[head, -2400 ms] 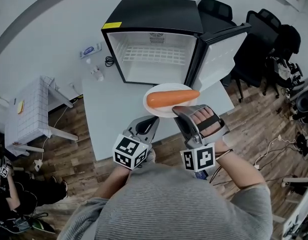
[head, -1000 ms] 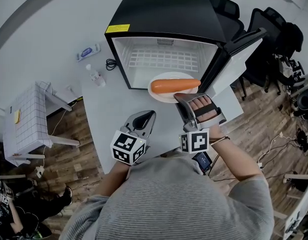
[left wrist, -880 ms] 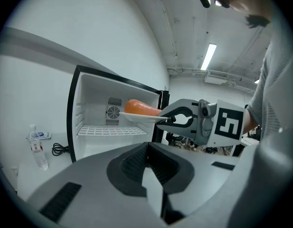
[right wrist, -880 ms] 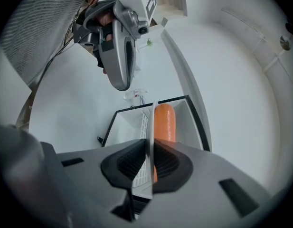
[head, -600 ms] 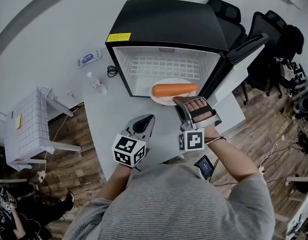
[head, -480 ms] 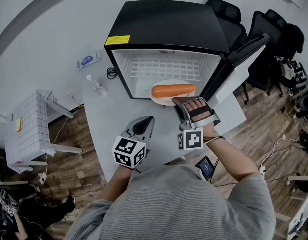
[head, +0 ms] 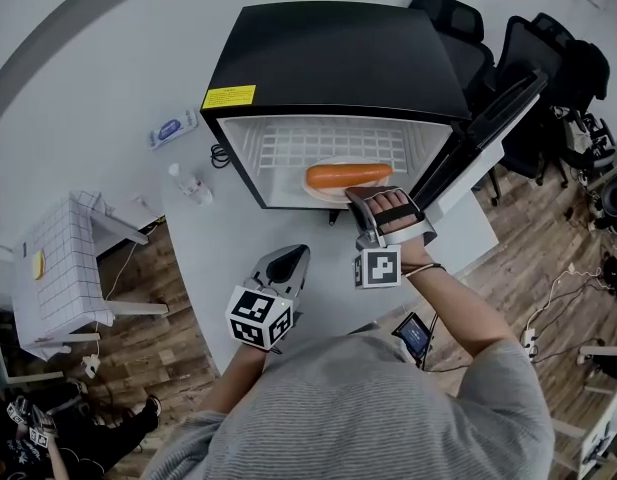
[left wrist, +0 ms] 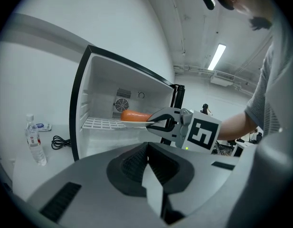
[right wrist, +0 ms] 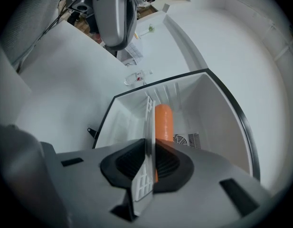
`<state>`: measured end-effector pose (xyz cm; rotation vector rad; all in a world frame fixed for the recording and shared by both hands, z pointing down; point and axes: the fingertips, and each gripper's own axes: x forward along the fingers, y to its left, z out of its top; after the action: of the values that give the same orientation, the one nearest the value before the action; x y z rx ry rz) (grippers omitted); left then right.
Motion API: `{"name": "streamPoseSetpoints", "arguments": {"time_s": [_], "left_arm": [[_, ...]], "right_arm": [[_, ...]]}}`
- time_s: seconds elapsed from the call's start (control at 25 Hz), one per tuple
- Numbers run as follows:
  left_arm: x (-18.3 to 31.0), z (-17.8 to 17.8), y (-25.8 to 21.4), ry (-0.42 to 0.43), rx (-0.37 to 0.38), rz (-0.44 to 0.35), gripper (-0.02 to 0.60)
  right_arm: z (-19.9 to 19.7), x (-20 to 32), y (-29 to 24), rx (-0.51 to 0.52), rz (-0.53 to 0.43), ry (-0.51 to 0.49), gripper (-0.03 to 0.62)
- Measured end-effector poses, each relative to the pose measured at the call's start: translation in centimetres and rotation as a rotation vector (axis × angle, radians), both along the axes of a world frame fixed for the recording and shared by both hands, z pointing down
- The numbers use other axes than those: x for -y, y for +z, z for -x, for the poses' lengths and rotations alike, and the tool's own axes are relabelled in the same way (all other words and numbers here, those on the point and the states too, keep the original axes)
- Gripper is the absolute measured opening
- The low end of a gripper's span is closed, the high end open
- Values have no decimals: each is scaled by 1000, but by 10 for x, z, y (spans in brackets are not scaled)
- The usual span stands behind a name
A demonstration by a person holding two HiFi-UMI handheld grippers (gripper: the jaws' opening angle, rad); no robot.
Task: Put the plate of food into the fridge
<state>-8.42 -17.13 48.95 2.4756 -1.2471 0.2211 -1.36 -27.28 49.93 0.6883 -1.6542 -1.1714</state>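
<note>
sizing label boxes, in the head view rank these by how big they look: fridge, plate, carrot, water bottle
1. fridge, by far the largest
2. plate, only a little wider than the carrot, and partly covered
3. carrot
4. water bottle

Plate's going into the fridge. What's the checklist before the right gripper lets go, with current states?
1. Black fridge's door open: ok.
2. White round plate over the white wire shelf: ok. Resting on it: cannot tell.
3. Orange sausage-shaped food lying on the plate: ok.
4. Right gripper jaws opening, plate rim between them: ok.
5. Left gripper shut, empty, outside the fridge: ok.
</note>
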Motion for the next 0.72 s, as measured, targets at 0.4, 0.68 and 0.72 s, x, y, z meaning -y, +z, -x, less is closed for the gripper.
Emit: {"name": "streamPoseSetpoints", "arguments": {"time_s": [0.4,0.68,0.72], "left_arm": [[5,11,7,-16,-3,23,11],[5,17,14,-26,0,39,11],[5,17,14,-28,-1,40,11]], "right_arm": [[-2,37,24,-24,13,59,49],[-2,57,33,-23,34,95,49],[-3,59,34,-27,36,99,49]]}}
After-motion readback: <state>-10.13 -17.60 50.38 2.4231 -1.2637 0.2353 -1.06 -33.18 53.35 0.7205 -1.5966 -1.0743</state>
